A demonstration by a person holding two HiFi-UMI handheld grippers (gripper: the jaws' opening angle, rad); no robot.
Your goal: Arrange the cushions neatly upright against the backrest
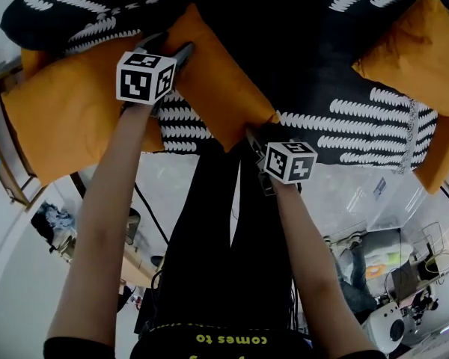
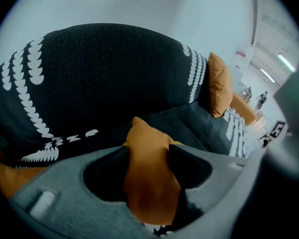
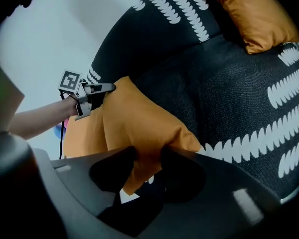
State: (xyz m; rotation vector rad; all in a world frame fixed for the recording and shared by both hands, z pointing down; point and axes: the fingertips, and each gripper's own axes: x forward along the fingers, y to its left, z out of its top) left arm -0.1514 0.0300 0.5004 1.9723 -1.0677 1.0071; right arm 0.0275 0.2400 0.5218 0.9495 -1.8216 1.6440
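Observation:
An orange cushion [image 1: 217, 88] is held over the black sofa with white leaf stripes [image 1: 344, 66]. My left gripper [image 1: 168, 58] is shut on the cushion's far corner; in the left gripper view the orange fabric [image 2: 149, 183] is pinched between the jaws [image 2: 148, 156]. My right gripper [image 1: 256, 144] is shut on the near corner; the right gripper view shows that corner [image 3: 139, 123] squeezed between its jaws [image 3: 148, 156], with the left gripper [image 3: 107, 88] at the cushion's other end.
A second orange cushion [image 1: 67, 118] lies at the sofa's left end and another [image 1: 419, 51] at the right end. A wooden frame [image 1: 7, 163] edges the left side. Cables and equipment [image 1: 389, 275] crowd the floor at the lower right.

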